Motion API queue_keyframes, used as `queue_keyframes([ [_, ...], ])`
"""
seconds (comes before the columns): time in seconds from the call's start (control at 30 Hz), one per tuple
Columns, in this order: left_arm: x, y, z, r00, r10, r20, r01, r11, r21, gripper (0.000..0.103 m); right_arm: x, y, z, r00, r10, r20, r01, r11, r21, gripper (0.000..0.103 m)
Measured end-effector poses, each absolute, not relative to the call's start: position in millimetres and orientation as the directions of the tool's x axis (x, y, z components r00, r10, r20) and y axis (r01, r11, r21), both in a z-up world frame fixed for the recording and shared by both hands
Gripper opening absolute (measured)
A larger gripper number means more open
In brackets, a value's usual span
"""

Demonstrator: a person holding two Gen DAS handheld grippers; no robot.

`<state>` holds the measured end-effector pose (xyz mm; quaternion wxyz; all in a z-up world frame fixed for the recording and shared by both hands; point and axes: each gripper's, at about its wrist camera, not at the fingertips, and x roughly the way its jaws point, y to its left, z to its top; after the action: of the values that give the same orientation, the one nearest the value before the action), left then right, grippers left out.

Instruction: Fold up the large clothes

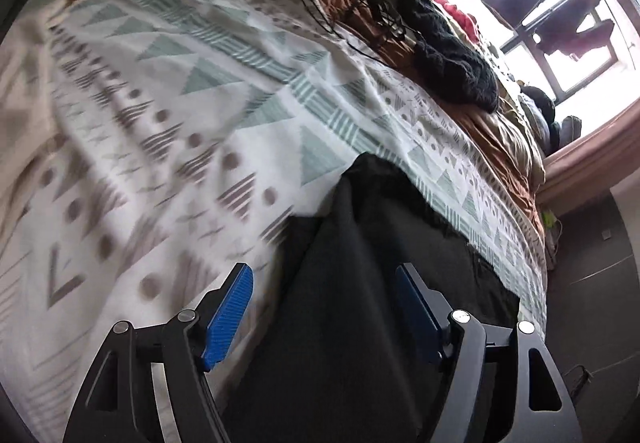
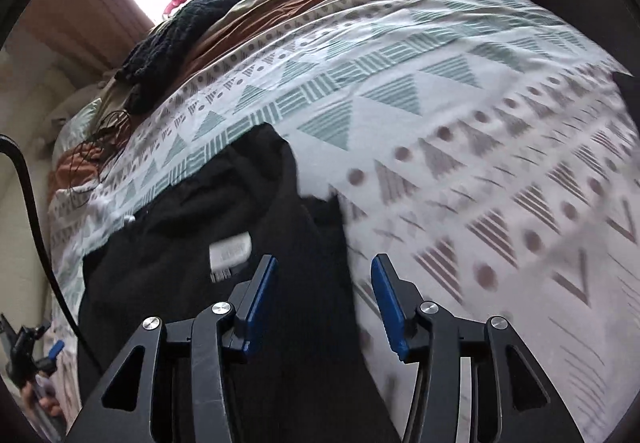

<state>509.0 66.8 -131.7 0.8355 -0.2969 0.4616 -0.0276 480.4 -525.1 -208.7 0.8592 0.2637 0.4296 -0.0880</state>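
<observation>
A black garment (image 1: 380, 283) lies flat on the patterned bedsheet (image 1: 180, 103), folded into a long strip. In the left wrist view my left gripper (image 1: 323, 269) hovers over it, its blue pads (image 1: 236, 311) wide apart and gripping nothing. In the right wrist view the same black garment (image 2: 208, 203) shows a white neck label (image 2: 231, 251). My right gripper (image 2: 324, 259) stands open above the garment's right edge, and no cloth is pinched between its pads (image 2: 260, 295). The garment's near end is hidden under both grippers.
A dark knitted piece (image 1: 452, 59) and thin black cables (image 1: 360, 15) lie on a brown quilt (image 1: 496, 139) toward the window (image 1: 540, 3). A black cable (image 2: 36, 219) hangs at the left, above a hand (image 2: 44, 403) holding the other gripper. The sheet (image 2: 480, 163) spreads to the right.
</observation>
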Motion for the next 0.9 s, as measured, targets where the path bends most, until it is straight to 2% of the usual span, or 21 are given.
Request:
queue_keyframes([
  [0.33, 431.2, 78.7, -123.0, 0.580, -0.317, -0.751, -0.221, 0.826, -0.519, 0.075, 404.4, -522.6, -188.9, 0.638, -0.007, -0.770, 0.418, 0.843, 0.339, 0.049],
  [0.6, 391.1, 74.3, -129.3, 0.546, -0.305, -0.780, -0.200, 0.857, -0.475, 0.074, 360.4, -512.4, -194.3, 0.608, -0.007, -0.794, 0.425, 0.847, 0.318, 0.049],
  [0.9, 373.4, 77.3, -158.5, 0.509, -0.389, -0.768, -0.216, 0.806, -0.552, 0.074, 333.4, -477.7, -192.6, 0.592, 0.025, -0.805, 0.363, 0.884, 0.295, 0.049],
])
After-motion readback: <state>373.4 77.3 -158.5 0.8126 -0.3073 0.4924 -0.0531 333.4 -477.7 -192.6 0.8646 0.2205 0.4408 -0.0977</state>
